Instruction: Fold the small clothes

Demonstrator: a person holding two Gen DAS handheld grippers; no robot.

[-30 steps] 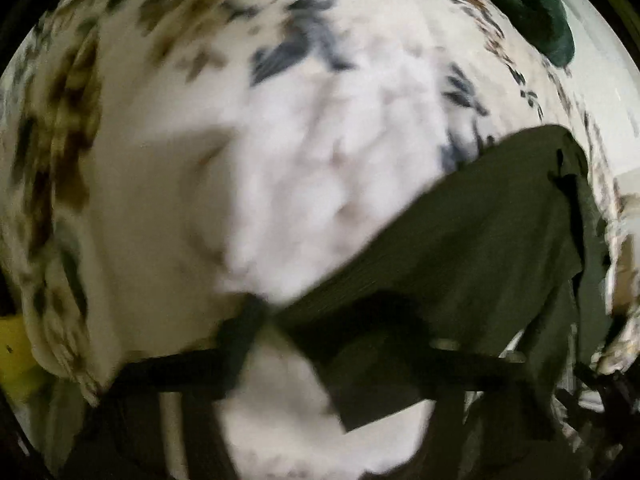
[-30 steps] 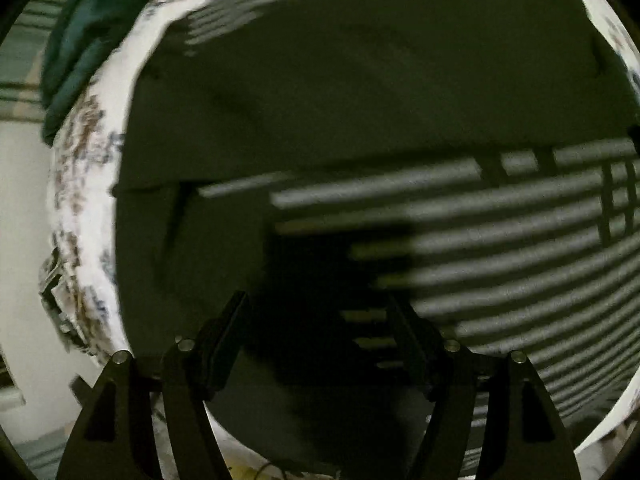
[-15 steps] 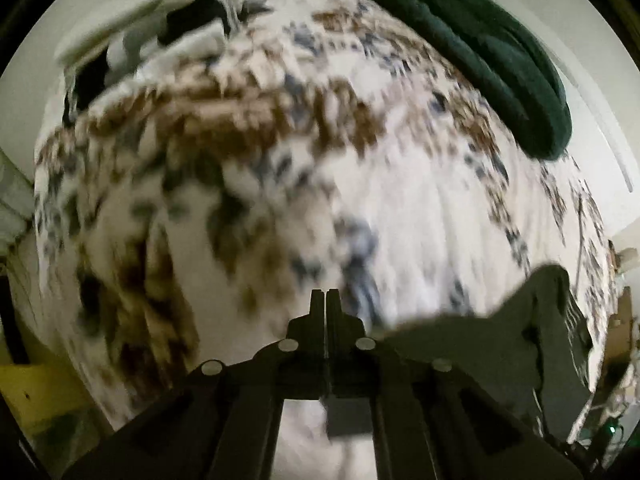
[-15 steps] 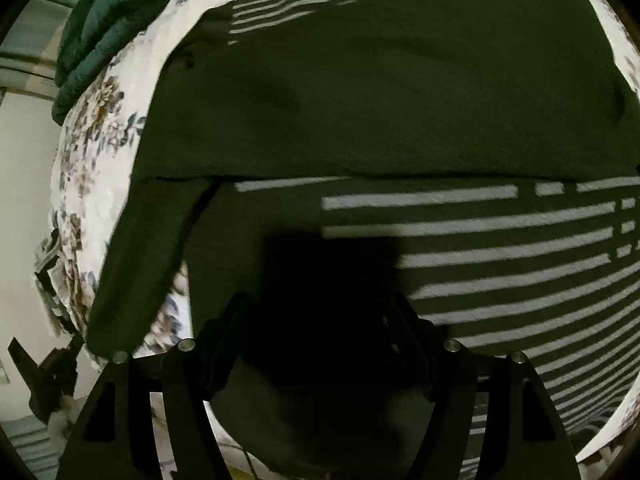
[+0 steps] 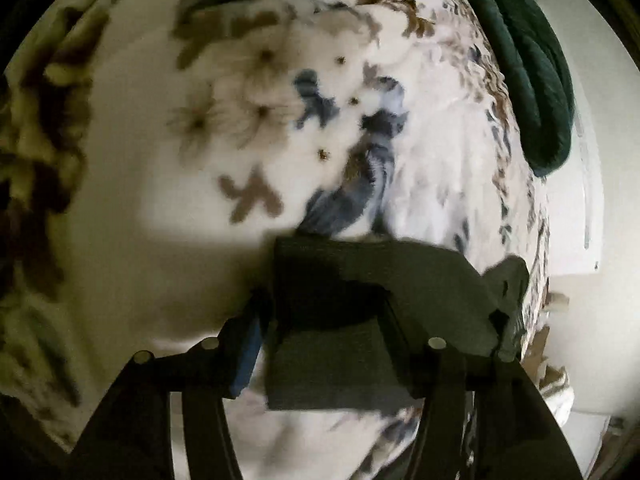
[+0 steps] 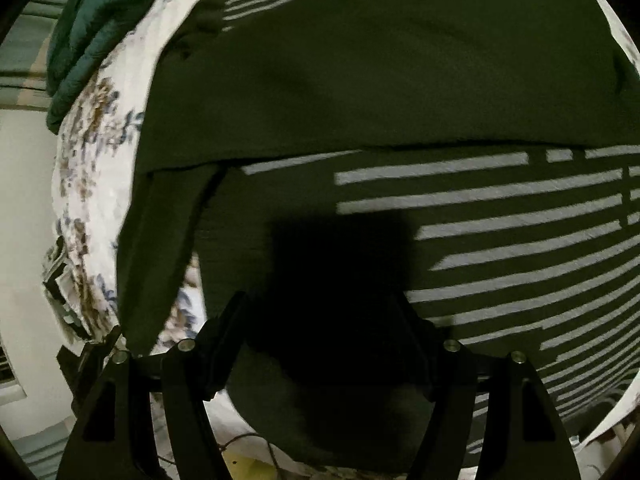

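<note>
No legible text, label, brand, number or sign found in either wrist view. Motion blur across the left view may be hiding fine print on the fabrics.

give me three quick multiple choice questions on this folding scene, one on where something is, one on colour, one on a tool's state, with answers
1. Where does the green blanket lie?
A. on the shirt
B. at the far edge of the floral sheet
C. between the left tool's fingers

2. What colour is the shirt?
A. dark olive green
B. red
C. plain white

3. How does the left tool stand?
A. shut with nothing in it
B. out of view
C. open, with the shirt's sleeve between its fingers

Answers:
1 B: the left view shows it bunched along the sheet's far edge, away from the shirt.
2 A: the right view shows dark olive cloth; the pale bars on it look like light.
3 C: its fingers stand apart on either side of the sleeve.
</note>
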